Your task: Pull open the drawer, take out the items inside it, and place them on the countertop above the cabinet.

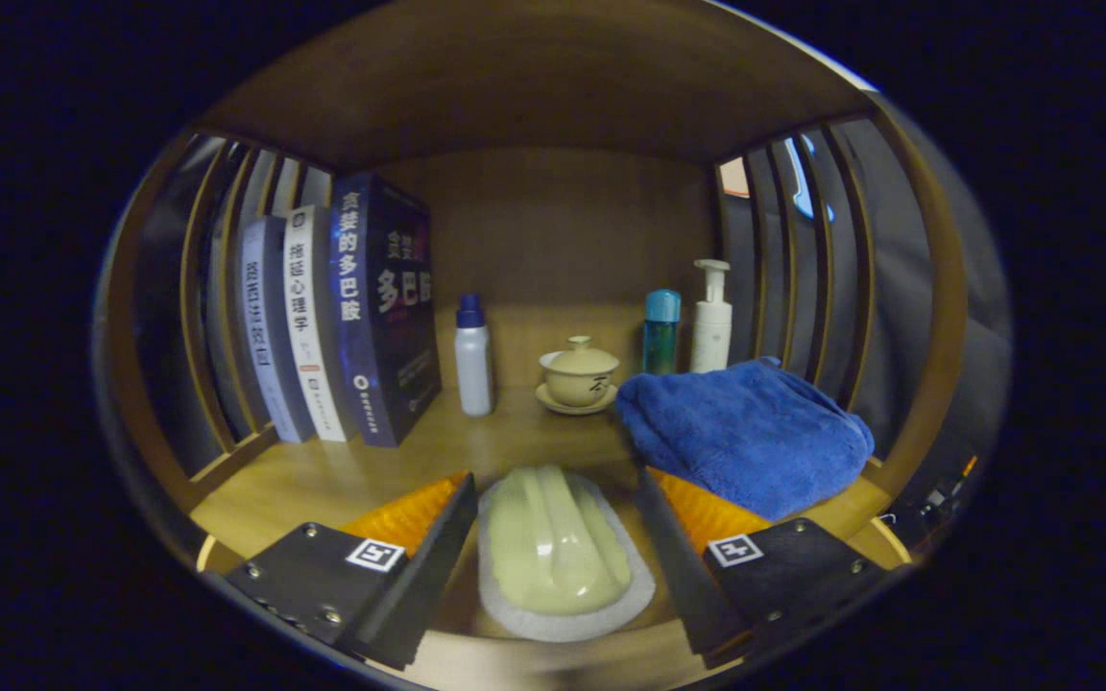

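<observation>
Two claw fingers wide apart around pale green packet on countertop

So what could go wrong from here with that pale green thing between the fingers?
1. The gripper is open around the pale green item, neither finger pressing it; if it rests on the countertop, fine, otherwise it may drop.
2. Moving forward could knock the lidded cup just beyond the fingers.
3. The blue towel lies close beside one finger and could get dragged when the gripper pulls back.
</observation>
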Action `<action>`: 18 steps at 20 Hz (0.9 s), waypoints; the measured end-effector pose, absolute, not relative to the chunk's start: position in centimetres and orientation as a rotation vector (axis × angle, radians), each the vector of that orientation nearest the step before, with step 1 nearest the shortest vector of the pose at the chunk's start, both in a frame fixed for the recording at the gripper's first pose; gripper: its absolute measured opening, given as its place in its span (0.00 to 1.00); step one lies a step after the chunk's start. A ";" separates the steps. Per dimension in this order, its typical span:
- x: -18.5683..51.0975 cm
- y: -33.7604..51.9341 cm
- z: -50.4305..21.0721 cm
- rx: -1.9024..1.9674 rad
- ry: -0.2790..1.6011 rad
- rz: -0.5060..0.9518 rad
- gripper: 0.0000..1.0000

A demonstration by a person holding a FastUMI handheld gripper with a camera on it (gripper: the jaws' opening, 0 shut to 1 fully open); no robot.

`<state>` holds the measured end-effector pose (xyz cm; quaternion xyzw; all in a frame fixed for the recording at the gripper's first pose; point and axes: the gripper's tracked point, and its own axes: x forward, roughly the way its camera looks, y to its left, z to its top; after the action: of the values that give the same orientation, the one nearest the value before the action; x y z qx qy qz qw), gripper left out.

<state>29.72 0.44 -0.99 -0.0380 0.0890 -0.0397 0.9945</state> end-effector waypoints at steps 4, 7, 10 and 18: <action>26.3 2.3 1.3 -0.102 0.120 -0.018 0.98; 23.1 3.8 2.8 -0.132 0.095 0.045 0.98; 20.4 4.6 4.5 -0.137 0.073 0.089 0.98; 14.1 3.1 7.8 -0.125 0.065 0.092 0.98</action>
<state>14.05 3.06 7.82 -0.0625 0.0326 0.0460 0.9965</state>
